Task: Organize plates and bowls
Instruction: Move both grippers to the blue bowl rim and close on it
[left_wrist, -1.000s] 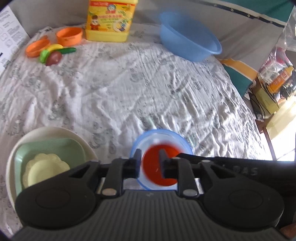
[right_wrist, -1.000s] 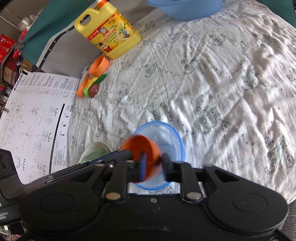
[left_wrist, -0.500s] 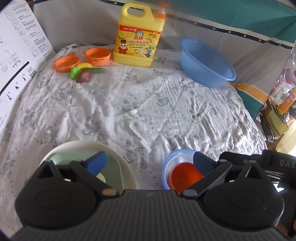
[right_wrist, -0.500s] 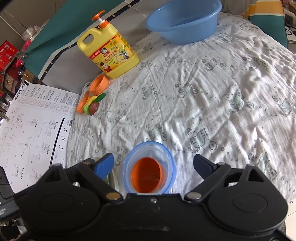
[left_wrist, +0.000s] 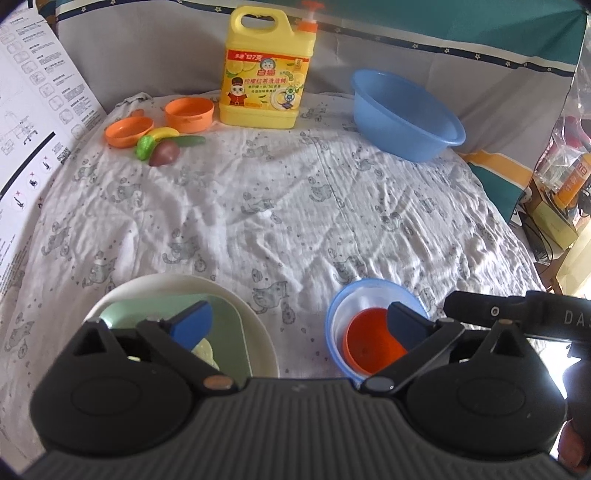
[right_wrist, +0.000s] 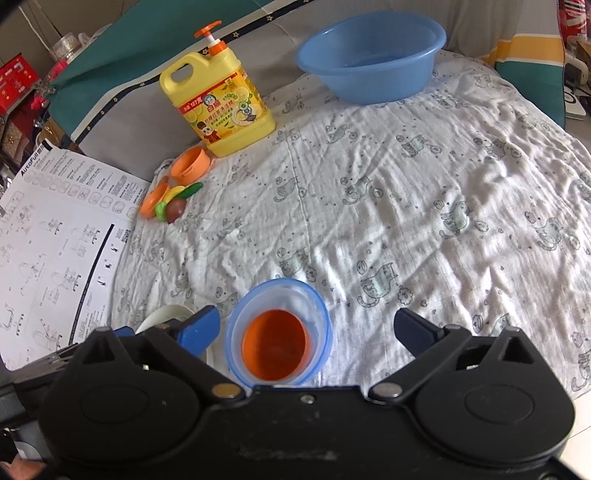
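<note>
Orange bowl (right_wrist: 275, 345) sits nested inside the blue-rimmed bowl (right_wrist: 317, 314) on the cat-print cloth (right_wrist: 406, 206). To its left, a white plate (left_wrist: 236, 302) carries a green square plate (left_wrist: 229, 332) with a pale yellow flower-shaped dish (left_wrist: 207, 350) on top. Both tongs are spread wide and hold nothing: the right gripper (right_wrist: 306, 326) hovers over the nested bowls, the left gripper (left_wrist: 299, 325) spans plates and bowls.

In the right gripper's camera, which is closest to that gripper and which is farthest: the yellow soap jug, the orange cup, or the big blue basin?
1. orange cup, inside the clear bowl, just ahead of the right gripper.
2. yellow soap jug, far left.
3. big blue basin, far back, right.
</note>
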